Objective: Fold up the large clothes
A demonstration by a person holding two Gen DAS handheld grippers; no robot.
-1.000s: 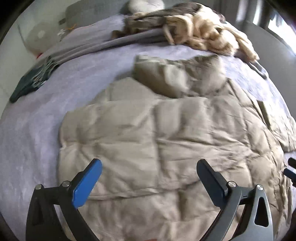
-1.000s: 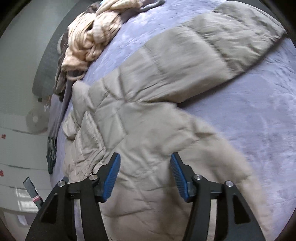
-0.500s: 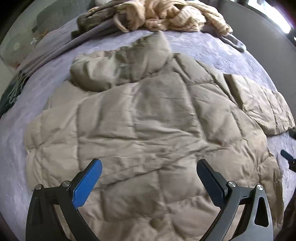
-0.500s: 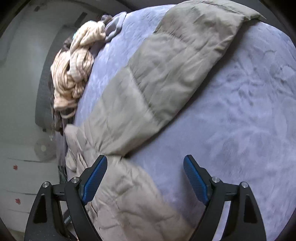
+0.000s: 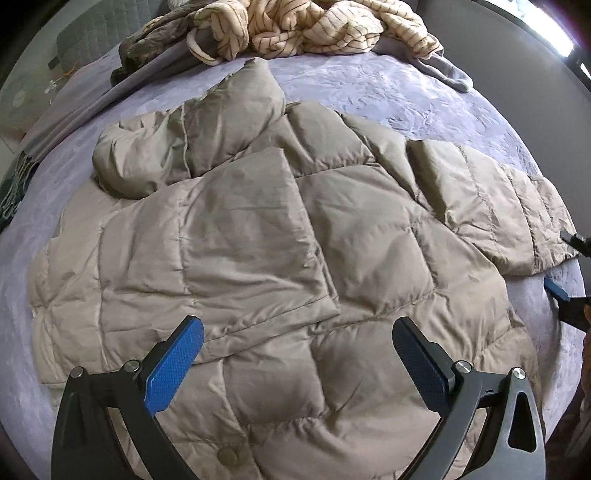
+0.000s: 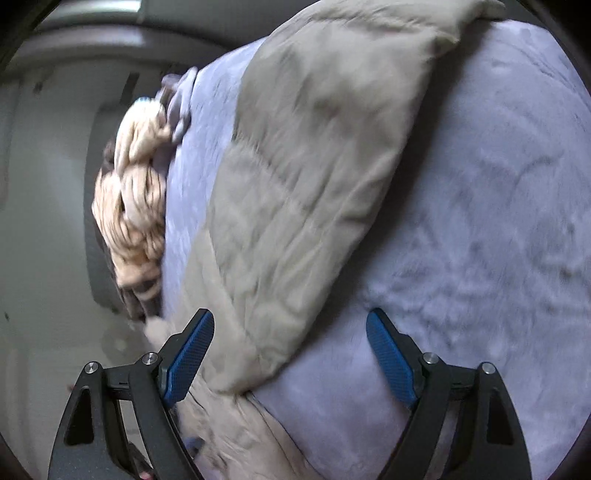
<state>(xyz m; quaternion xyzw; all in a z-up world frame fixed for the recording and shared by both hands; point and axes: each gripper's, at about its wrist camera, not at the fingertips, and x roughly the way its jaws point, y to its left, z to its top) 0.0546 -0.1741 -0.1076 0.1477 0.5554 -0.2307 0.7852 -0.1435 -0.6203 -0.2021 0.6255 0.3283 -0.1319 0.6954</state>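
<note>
Since a second ago my left view has swung so the whole jacket [image 5: 280,258] sits squarely ahead, and my right view has slid off the body onto the outstretched sleeve [image 6: 314,177]. The jacket lies spread on the purple bedspread [image 5: 424,99], hood [image 5: 207,140] bunched at the far side, one sleeve folded in across the body, the other reaching out to the right. A snap button [image 5: 226,456] shows at the near edge.

My left claw [image 5: 295,365] hangs spread wide above the near hem, holding nothing. My right claw [image 6: 291,362] is also spread and empty, straddling the sleeve's edge where it joins the body.

I judge this jacket light but bulky: puffy quilted panels that will spring back and trap air, with a smooth shell that may slip from the pads. I'd pinch at a stitched seam or the cuff, where the fill is thin, rather than in a fat panel. The right sleeve looks like the next piece to bring in.

Beyond it, a striped cream blanket [image 5: 314,26] and a grey garment [image 5: 155,81] lie heaped at the far end.
</note>
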